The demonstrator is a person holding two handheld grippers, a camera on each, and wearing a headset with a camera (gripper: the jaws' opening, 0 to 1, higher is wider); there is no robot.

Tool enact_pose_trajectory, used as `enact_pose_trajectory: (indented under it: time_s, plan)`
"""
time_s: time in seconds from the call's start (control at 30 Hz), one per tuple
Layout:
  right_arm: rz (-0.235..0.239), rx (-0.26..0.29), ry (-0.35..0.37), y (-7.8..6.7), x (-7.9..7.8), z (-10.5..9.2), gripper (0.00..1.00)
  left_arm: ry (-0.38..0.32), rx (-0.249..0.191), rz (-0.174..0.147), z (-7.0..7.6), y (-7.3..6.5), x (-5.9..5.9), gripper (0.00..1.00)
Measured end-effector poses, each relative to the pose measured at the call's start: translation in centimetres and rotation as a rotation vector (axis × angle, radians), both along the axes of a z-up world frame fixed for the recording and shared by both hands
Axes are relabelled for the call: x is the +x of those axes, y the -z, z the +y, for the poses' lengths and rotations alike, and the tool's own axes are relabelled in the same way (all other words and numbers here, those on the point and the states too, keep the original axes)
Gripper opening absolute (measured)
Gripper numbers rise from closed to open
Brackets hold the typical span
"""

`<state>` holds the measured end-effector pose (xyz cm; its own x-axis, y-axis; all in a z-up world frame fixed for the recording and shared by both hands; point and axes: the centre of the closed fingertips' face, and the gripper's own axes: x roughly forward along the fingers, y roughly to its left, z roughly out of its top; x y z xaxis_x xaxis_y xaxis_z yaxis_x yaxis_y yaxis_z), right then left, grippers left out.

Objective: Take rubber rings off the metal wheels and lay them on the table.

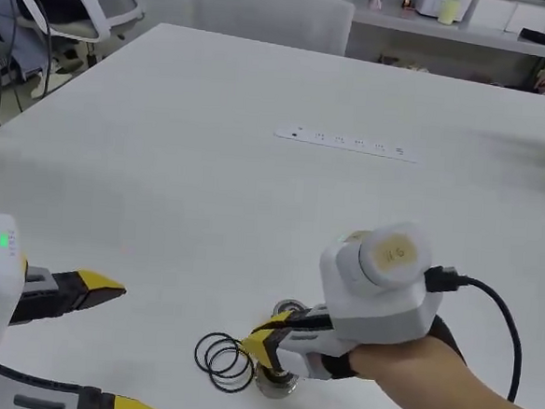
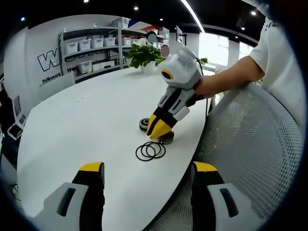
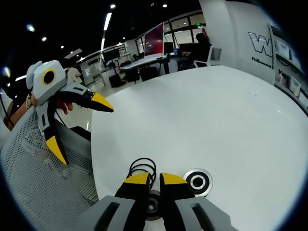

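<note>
left gripper (image 2: 148, 168) wide, right gripper (image 3: 155, 179) pinched

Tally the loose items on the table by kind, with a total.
Rubber rings: 3, overlapping
Metal wheels: 2, the second one under the right gripper
Power strip: 1
Total: 6

The right gripper (image 1: 261, 346), jaws close together, touches a metal wheel (image 1: 275, 384). Black rubber rings (image 1: 224, 358) lie on the surface (image 1: 254, 194) just beside it.
</note>
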<state>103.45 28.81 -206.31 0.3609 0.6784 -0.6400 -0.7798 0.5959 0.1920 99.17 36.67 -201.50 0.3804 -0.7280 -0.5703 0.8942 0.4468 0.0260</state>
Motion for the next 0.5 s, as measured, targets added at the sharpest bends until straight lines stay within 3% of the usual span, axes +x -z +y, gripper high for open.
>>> enact_pose_trajectory:
  time_s: [0.5]
  plan:
    - [-0.067,0.073,0.096,-3.5,3.0,-2.3,0.09,0.007,0.005,-0.002,0.0,0.0,-0.1,0.71]
